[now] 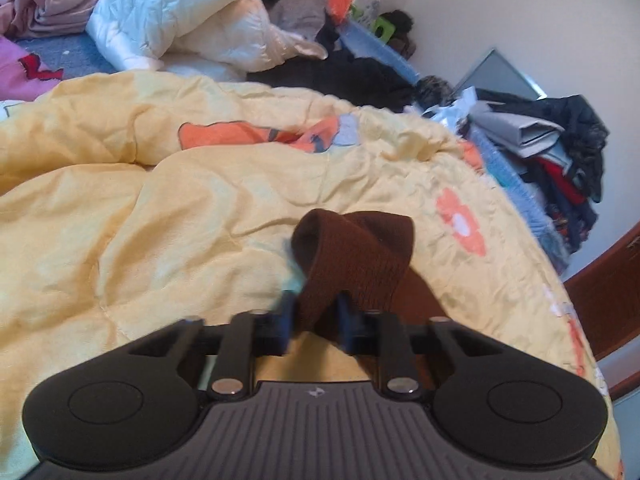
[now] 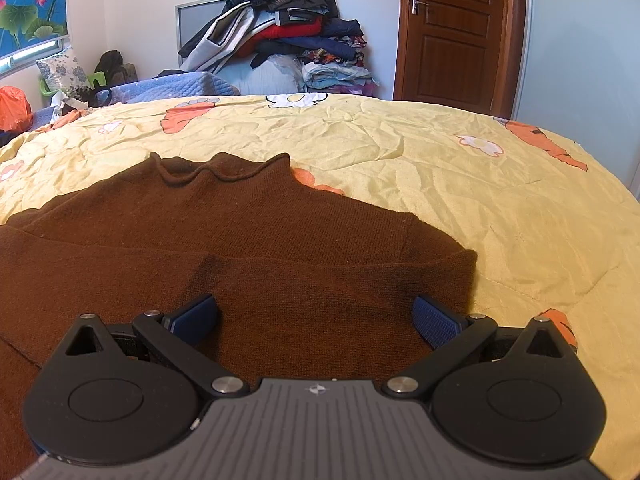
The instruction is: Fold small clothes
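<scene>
A soft brown knitted sweater [image 2: 256, 248] lies spread out on a big yellow quilt with orange and white flowers [image 2: 460, 184]. Its rolled neck points toward the far edge of the quilt, where a brown wooden door [image 2: 456, 32] and a tall pile of folded clothes [image 2: 288, 32] stand by the wall.

The right gripper [image 2: 314, 314] hangs just over the lower part of the sweater. Its two blue fingers [image 2: 434, 320] are wide apart and hold nothing.

The left gripper [image 1: 316, 310] has its fingers squeezed together on a ribbed brown end of the sweater [image 1: 352, 256]. That part is lifted up and twisted, and it curls over above the quilt. It looks a bit blurry.

In the left view, a puffy white blanket [image 1: 180, 16] and a heap of dark clothes [image 1: 344, 72] sit past the far edge of the yellow quilt.
</scene>
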The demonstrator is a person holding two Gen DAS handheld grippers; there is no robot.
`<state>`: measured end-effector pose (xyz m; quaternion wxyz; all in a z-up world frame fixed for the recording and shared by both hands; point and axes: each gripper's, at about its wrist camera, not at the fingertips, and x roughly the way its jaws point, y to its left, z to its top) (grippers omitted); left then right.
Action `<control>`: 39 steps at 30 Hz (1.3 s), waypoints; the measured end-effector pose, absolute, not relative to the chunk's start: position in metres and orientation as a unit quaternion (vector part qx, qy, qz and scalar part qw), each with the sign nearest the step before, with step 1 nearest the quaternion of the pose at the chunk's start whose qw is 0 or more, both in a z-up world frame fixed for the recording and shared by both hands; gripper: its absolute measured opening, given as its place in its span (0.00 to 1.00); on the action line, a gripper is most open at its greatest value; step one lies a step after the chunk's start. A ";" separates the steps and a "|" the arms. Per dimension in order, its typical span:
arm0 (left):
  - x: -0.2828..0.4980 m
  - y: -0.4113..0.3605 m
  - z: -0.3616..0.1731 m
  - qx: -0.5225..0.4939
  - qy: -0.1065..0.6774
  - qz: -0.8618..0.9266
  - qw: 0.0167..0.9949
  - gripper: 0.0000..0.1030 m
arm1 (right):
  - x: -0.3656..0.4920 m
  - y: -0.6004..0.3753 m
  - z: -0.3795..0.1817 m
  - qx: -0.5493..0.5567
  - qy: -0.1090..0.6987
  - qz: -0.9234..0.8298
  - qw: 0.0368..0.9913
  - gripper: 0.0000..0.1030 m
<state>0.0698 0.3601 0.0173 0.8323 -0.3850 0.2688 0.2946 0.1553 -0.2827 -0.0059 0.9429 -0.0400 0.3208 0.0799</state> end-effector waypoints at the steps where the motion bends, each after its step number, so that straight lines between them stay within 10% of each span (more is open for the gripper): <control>1: 0.071 0.360 0.018 -0.384 0.270 0.294 0.833 0.13 | 0.155 -0.283 -0.006 -0.040 0.321 0.080 0.943 1.00; 13: 0.086 0.213 0.095 -0.567 0.173 0.025 0.805 0.10 | 0.156 -0.283 -0.006 -0.039 0.320 0.080 0.943 1.00; 22: 0.124 0.023 0.029 -0.448 0.437 -0.206 0.752 0.15 | 0.156 -0.285 -0.005 -0.031 0.319 0.081 0.944 1.00; 27: 0.074 0.049 0.020 -0.327 0.387 -0.105 0.856 0.69 | 0.156 -0.286 -0.005 -0.024 0.318 0.083 0.944 1.00; 33: 0.035 0.053 0.010 -0.171 0.303 -0.072 0.935 0.70 | 0.156 -0.290 0.002 0.000 0.330 0.082 0.940 1.00; 39: 0.034 0.030 0.012 -0.089 0.306 -0.076 0.945 0.93 | 0.147 -0.314 0.025 0.293 0.399 0.195 0.847 1.00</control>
